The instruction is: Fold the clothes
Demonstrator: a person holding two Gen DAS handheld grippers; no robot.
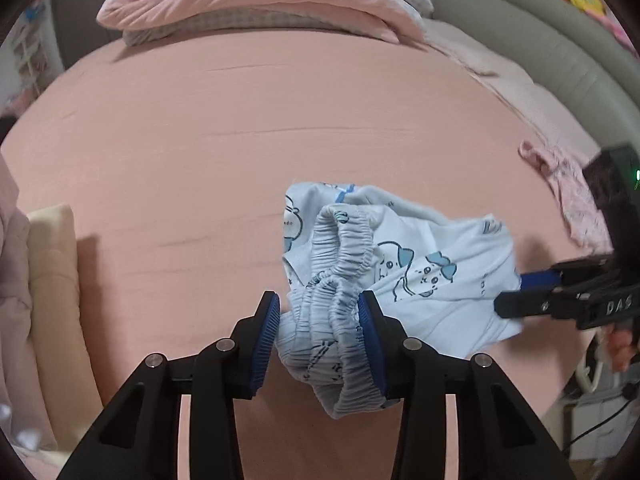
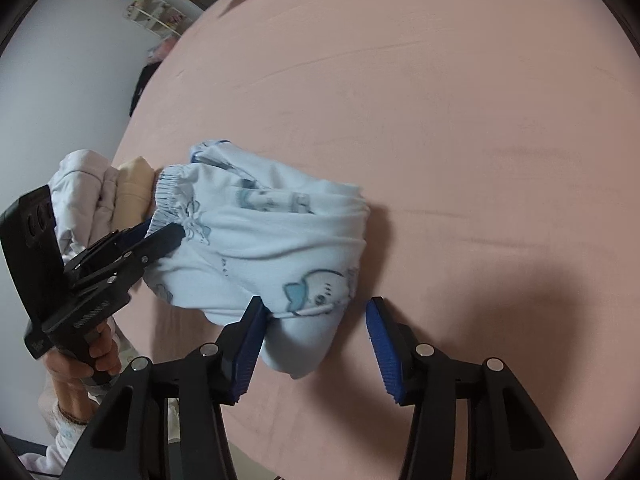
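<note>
1. A pair of light blue shorts [image 1: 404, 264] printed with cartoon animals is seen bunched on the pink bed sheet [image 1: 240, 140].
2. Its gathered elastic waistband [image 1: 344, 248] is clamped between the pads of the left gripper [image 1: 318, 322].
3. The right gripper [image 2: 316, 340] is held open, with the garment's other end touching only one pad.
4. Folded clothes [image 2: 120, 192] are stacked at the sheet's edge.
5. A pink quilt [image 1: 260, 4] is piled at the far side.
</note>
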